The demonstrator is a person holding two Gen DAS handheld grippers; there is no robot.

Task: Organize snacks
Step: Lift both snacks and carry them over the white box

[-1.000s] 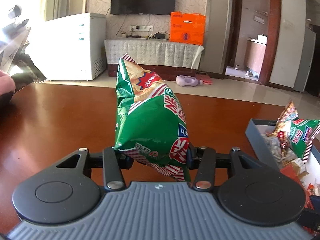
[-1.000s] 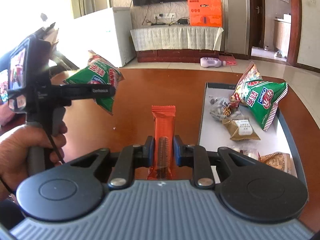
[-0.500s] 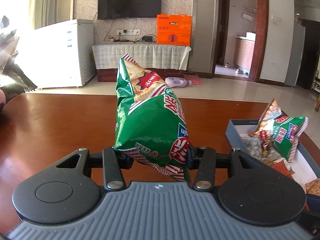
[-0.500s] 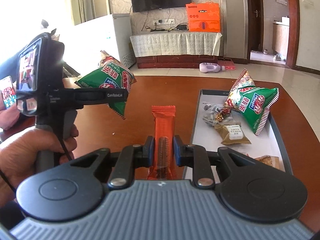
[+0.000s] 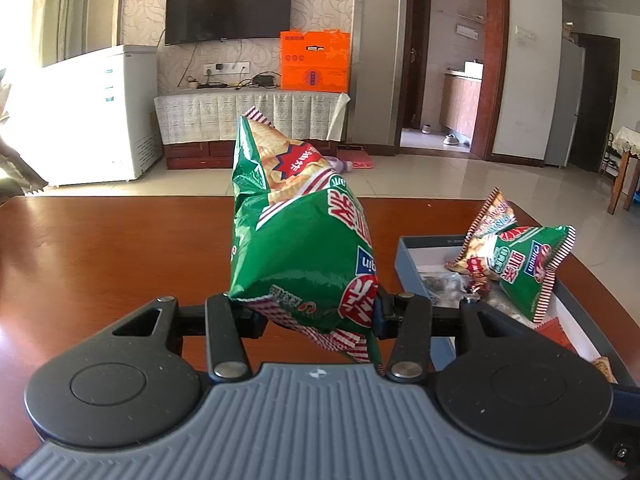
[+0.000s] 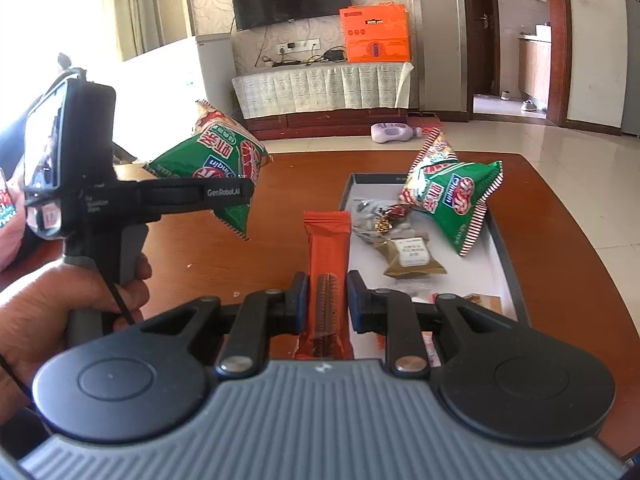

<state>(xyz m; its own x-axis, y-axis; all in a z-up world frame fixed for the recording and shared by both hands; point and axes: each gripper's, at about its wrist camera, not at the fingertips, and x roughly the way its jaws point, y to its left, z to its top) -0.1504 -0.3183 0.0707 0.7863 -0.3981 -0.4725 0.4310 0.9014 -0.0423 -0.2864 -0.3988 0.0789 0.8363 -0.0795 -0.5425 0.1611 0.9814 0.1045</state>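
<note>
My left gripper (image 5: pixel 316 314) is shut on a green chip bag (image 5: pixel 296 240) and holds it above the brown table; the bag also shows in the right wrist view (image 6: pixel 216 168), left of the tray. My right gripper (image 6: pixel 327 300) is shut on an orange snack bar (image 6: pixel 326 256), held upright just left of the grey tray (image 6: pixel 506 248). The tray (image 5: pixel 404 256) holds a second green chip bag (image 6: pixel 452 196), a brown packet (image 6: pixel 412 256) and several small sweets.
The brown wooden table (image 6: pixel 304 184) extends left of the tray. A hand holds the left gripper's handle (image 6: pixel 100 248) at the left. Beyond the table are a tiled floor, a white freezer (image 5: pixel 96 112) and a TV stand.
The left gripper has swung right with the green bag, bringing the tray more into its view. The right gripper has turned a little, the tray now nearer centre. Both holds are unchanged.
</note>
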